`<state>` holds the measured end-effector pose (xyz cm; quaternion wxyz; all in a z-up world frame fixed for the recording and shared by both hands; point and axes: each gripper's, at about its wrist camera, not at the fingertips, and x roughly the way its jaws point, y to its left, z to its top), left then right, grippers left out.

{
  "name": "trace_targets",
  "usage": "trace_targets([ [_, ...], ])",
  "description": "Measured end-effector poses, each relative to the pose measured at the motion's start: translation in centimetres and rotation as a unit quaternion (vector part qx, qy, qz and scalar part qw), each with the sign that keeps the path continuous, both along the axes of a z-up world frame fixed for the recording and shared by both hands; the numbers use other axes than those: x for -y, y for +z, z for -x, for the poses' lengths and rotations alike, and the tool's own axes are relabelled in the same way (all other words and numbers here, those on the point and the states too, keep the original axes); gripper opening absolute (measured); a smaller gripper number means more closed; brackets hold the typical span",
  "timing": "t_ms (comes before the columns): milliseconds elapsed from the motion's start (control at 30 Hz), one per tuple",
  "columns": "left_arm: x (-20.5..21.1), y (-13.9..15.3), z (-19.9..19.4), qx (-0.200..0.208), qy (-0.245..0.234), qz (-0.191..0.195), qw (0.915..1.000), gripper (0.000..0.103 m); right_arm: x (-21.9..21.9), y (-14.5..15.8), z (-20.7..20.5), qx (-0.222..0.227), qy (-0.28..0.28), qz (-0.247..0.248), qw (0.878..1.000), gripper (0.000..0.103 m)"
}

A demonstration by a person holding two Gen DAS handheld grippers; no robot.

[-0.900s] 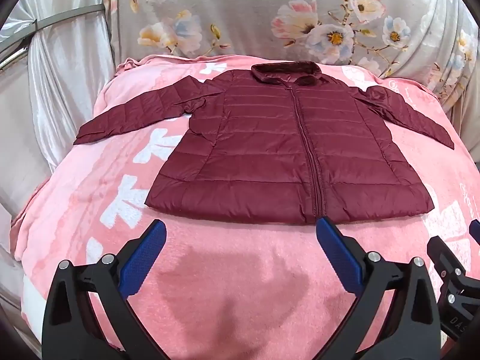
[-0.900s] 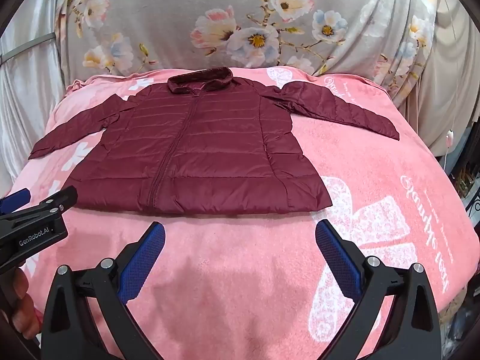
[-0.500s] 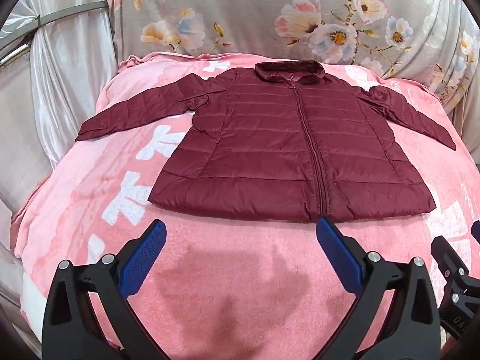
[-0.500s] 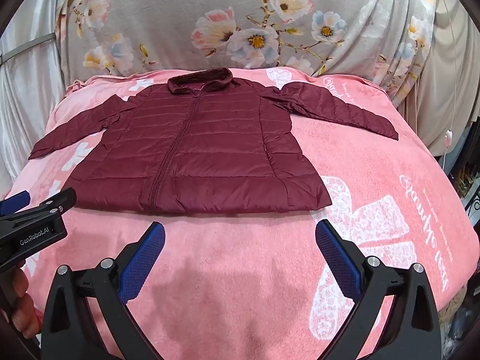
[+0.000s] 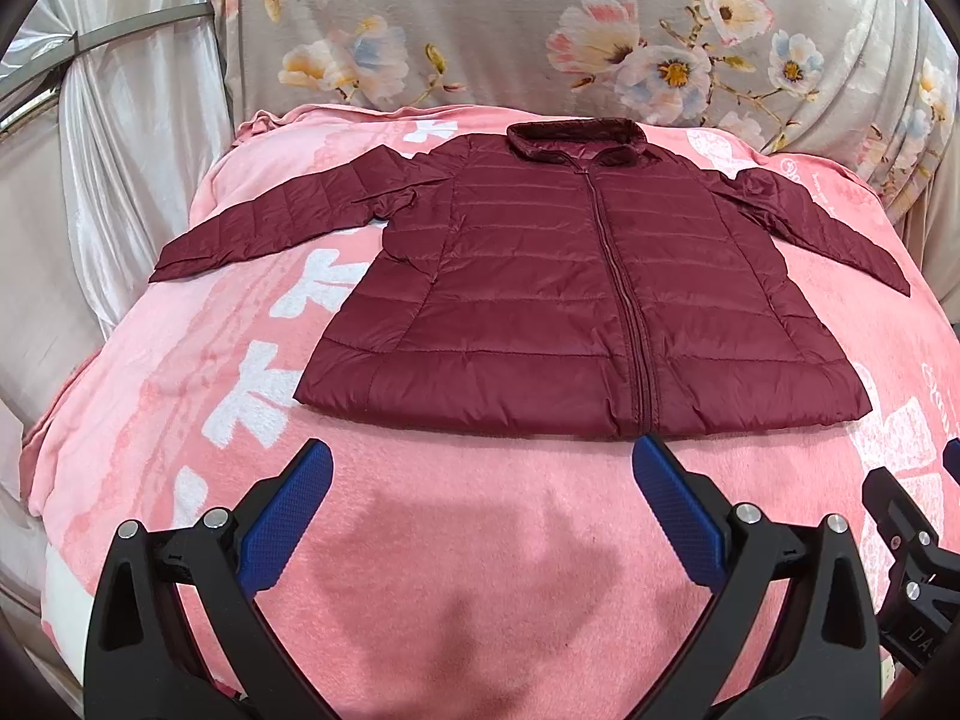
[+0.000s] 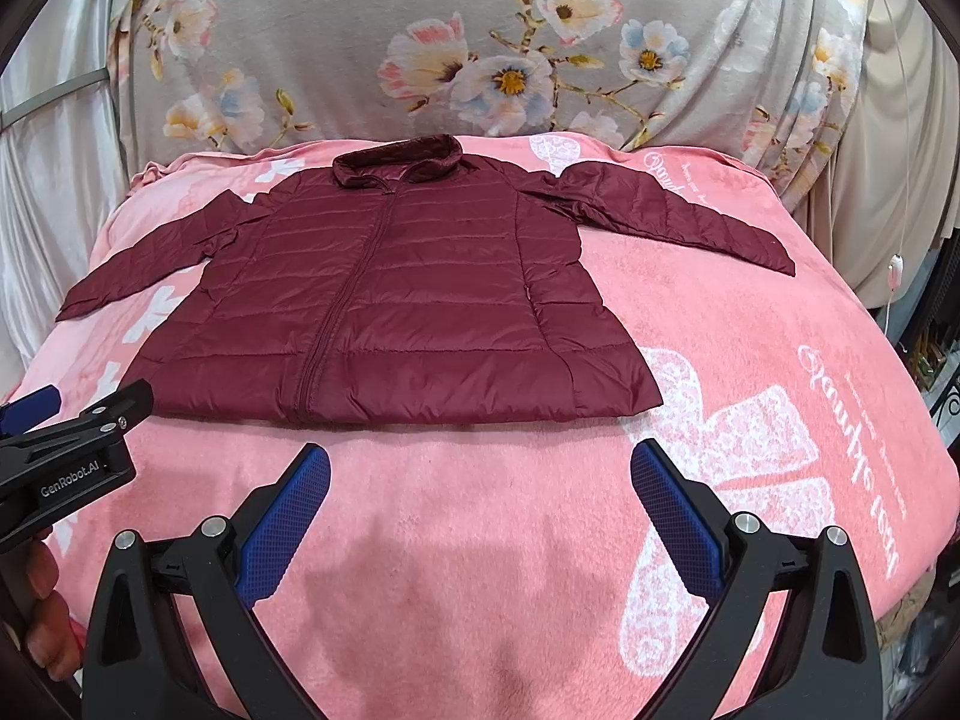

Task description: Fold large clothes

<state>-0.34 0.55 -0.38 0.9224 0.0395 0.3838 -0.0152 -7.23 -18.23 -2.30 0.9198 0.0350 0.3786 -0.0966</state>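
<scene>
A maroon quilted jacket [image 5: 576, 288] lies flat and zipped on a pink blanket [image 5: 456, 588], collar at the far side, both sleeves spread outward; it also shows in the right wrist view [image 6: 396, 300]. My left gripper [image 5: 480, 468] is open and empty, just short of the jacket's hem near the zipper. My right gripper [image 6: 480, 468] is open and empty, a little short of the hem's right half. The left gripper also shows at the left edge of the right wrist view [image 6: 72, 444].
The blanket [image 6: 750, 396] covers a bed with white printed patterns. A floral cloth [image 5: 540, 30] hangs behind the bed. A silvery curtain [image 5: 108, 150] stands at the left. Clutter shows beyond the bed's right edge [image 6: 936, 348].
Both grippers have eased slightly toward the jacket; it sits a little lower in both views. Neither gripper has changed its opening.
</scene>
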Motion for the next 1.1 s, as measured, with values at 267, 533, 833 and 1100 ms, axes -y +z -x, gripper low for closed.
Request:
trace_targets([
  [267, 0.03, -0.05, -0.03, 0.000, 0.000, -0.001, 1.0000, 0.098, -0.09, -0.01, 0.02, 0.001, -0.001, -0.001, 1.000, 0.098],
  [533, 0.37, -0.47, 0.03, -0.001, -0.001, -0.003, 1.0000, 0.098, -0.05, -0.17, 0.02, 0.001, -0.001, -0.001, 1.000, 0.098],
  [833, 0.31, -0.48, 0.00, -0.002, -0.001, -0.002, 1.0000, 0.098, -0.02, -0.15, 0.05, 0.002, -0.001, -0.001, 1.000, 0.098],
  [1100, 0.36, -0.80, 0.22, -0.003, -0.002, -0.005, 1.0000, 0.098, -0.03, -0.36, 0.08, 0.001, -0.002, -0.001, 1.000, 0.098],
])
